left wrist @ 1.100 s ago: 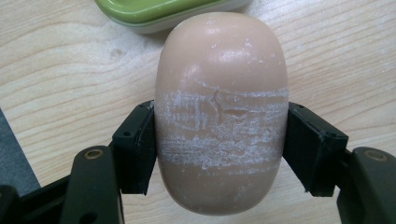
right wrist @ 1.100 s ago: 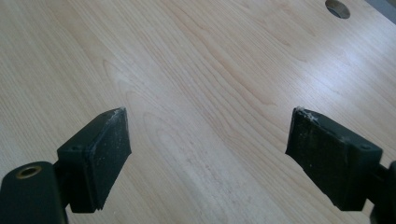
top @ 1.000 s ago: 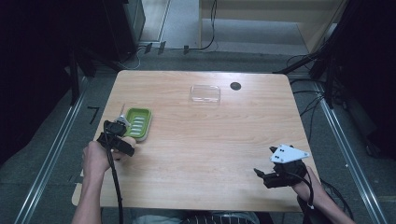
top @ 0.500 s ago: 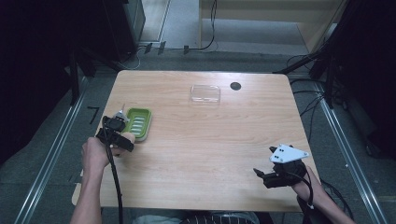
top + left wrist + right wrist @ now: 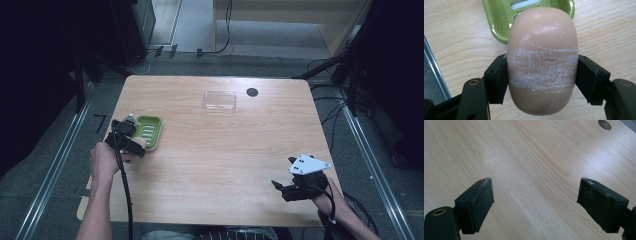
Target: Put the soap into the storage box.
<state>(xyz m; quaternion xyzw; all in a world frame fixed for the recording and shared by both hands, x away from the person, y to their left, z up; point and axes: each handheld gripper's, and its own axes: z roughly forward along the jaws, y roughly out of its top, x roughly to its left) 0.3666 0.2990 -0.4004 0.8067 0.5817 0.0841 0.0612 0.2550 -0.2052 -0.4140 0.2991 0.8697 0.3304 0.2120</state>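
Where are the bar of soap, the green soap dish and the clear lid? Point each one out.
bar of soap (image 5: 542, 60), left gripper view, its scuffed middle between the jaws.
green soap dish (image 5: 149, 131), high view, its ribbed floor.
clear lid (image 5: 219, 100), high view, its flat centre.

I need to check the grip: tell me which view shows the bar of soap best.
The left gripper view: the bar of soap sits large there, clamped between both black jaws over the green soap dish. In the high view it is a small sliver at the left gripper.
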